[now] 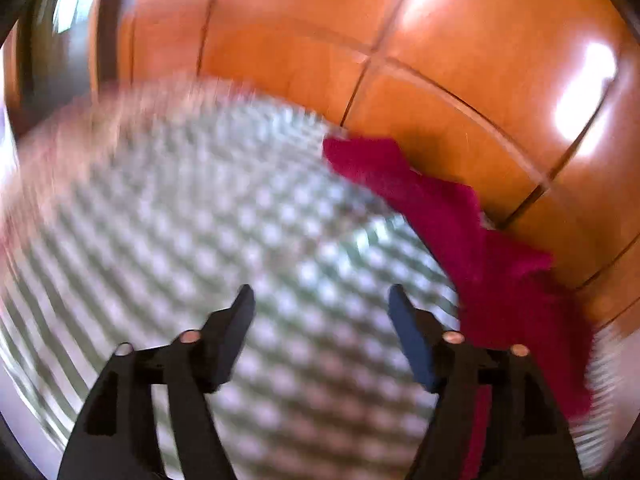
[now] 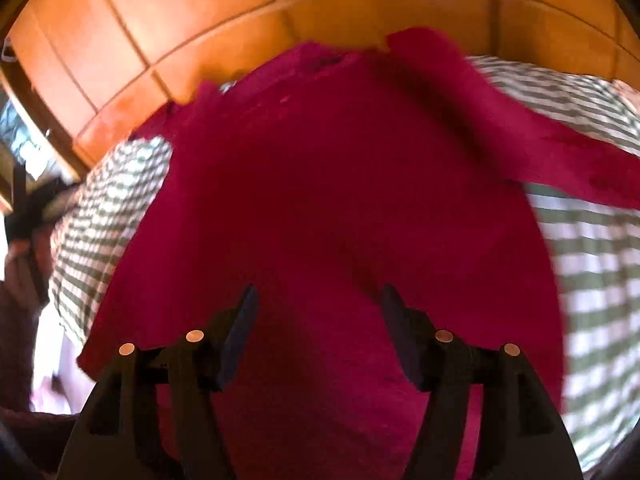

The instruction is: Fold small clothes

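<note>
A crimson garment point(image 2: 328, 184) lies spread over a green-and-white checked cloth point(image 2: 592, 288); one sleeve point(image 2: 540, 132) reaches toward the upper right. Above the garment's middle my right gripper point(image 2: 318, 300) hangs open, with nothing between its fingers. In the left wrist view the same garment point(image 1: 460, 216) runs along the right side, at the cloth's edge. My left gripper point(image 1: 322, 300) stands open over the bare checked cloth point(image 1: 200, 220), just left of the garment, with its jaws apart and empty. Both views are motion-blurred.
Orange-brown wooden panels point(image 1: 440, 40) rise behind the checked surface in both views. At the far left of the right wrist view there is dim room clutter point(image 2: 24, 152), too blurred to identify.
</note>
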A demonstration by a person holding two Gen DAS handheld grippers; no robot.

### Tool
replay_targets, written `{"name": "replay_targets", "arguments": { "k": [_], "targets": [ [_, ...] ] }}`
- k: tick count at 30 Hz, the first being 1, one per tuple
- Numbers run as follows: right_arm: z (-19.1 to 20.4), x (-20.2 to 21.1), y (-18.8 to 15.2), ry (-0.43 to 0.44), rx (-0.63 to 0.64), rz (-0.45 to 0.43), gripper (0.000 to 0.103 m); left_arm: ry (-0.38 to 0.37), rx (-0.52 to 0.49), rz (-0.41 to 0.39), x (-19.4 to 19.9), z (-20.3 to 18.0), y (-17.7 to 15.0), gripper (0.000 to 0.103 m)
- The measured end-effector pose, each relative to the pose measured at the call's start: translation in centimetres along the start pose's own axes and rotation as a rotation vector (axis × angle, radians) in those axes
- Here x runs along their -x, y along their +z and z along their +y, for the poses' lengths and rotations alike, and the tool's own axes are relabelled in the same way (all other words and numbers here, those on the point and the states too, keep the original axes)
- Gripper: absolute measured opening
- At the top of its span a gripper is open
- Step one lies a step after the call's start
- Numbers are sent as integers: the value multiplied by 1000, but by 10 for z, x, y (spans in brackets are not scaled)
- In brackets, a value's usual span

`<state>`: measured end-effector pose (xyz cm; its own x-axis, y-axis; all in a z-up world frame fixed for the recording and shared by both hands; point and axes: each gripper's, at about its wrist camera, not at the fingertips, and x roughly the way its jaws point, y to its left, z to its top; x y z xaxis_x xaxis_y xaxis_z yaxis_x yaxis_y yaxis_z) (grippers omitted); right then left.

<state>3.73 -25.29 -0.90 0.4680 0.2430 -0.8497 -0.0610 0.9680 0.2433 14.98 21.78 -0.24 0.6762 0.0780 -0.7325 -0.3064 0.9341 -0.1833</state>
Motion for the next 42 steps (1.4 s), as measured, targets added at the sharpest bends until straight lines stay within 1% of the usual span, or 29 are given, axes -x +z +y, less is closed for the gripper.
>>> {"name": "replay_targets", "arguments": {
  "k": [2, 3, 5, 6, 9, 12, 13, 14, 15, 16, 17, 18, 20, 22, 25, 28, 30, 31, 32, 34, 35, 37, 38, 40, 42],
  "targets": [
    [5, -16, 5, -7, 6, 21, 66, 84, -159, -80, -4, -23, 10, 82],
    [6, -20, 5, -6, -1, 22, 69, 128, -242, -109, -12, -37, 15, 84],
    [4, -22, 7, 4, -16, 18, 71, 197, -373, -122, -37, -57, 23, 85],
    [4, -22, 6, 11, -20, 16, 73, 217, -407, -119, -49, -62, 27, 85],
    [-1, -26, 8, 31, -39, 12, 73, 280, -487, -97, -92, -78, 44, 85],
    [-2, -28, 9, 54, -56, 5, 76, 329, -526, -88, -126, -86, 57, 84],
    [0, -30, 10, 56, -59, 5, 77, 344, -537, -87, -133, -88, 60, 80],
    [1, -30, 10, 57, -61, 4, 77, 364, -549, -84, -142, -89, 64, 67],
    [1, -31, 11, 55, -60, 4, 77, 365, -545, -65, -150, -88, 70, 40],
    [2, -32, 12, 52, -60, 5, 78, 342, -520, -34, -156, -84, 76, 21],
    [2, -33, 12, 50, -61, 5, 78, 320, -482, -10, -159, -79, 82, 9],
    [2, -33, 13, 49, -61, 6, 78, 286, -415, -18, -152, -70, 91, 9],
    [2, -33, 13, 51, -63, 6, 78, 225, -314, -30, -134, -55, 103, 8],
    [2, -34, 13, 50, -64, 4, 78, 105, -145, -20, -103, -26, 117, 8],
    [4, -34, 12, 39, -57, 2, 78, -23, 45, -42, -48, 20, 132, 8],
    [4, -34, 11, 34, -58, -6, 78, -97, 189, -48, 1, 64, 140, 8],
    [5, -33, 10, 26, -54, -11, 78, -120, 264, -50, 23, 90, 143, 8],
    [6, -33, 10, 23, -52, -13, 78, -126, 300, -41, 36, 104, 144, 8],
    [7, -33, 9, 17, -50, -16, 78, -121, 316, -33, 41, 110, 143, 8],
    [7, -32, 8, 13, -52, -24, 78, -78, 326, -16, 52, 124, 138, 8],
    [6, -32, 7, 12, -54, -29, 78, -39, 324, -8, 53, 130, 132, 8],
    [7, -32, 6, 6, -55, -36, 78, -17, 369, 37, 42, 147, 117, 8],
    [8, -32, 6, -1, -53, -36, 78, 3, 394, 73, 29, 155, 106, 8],
    [9, -31, 6, -12, -46, -35, 78, 26, 440, 119, 5, 169, 88, 8],
    [10, -30, 7, -16, -49, -30, 78, 59, 494, 183, -28, 179, 67, 8]
  ]
}}
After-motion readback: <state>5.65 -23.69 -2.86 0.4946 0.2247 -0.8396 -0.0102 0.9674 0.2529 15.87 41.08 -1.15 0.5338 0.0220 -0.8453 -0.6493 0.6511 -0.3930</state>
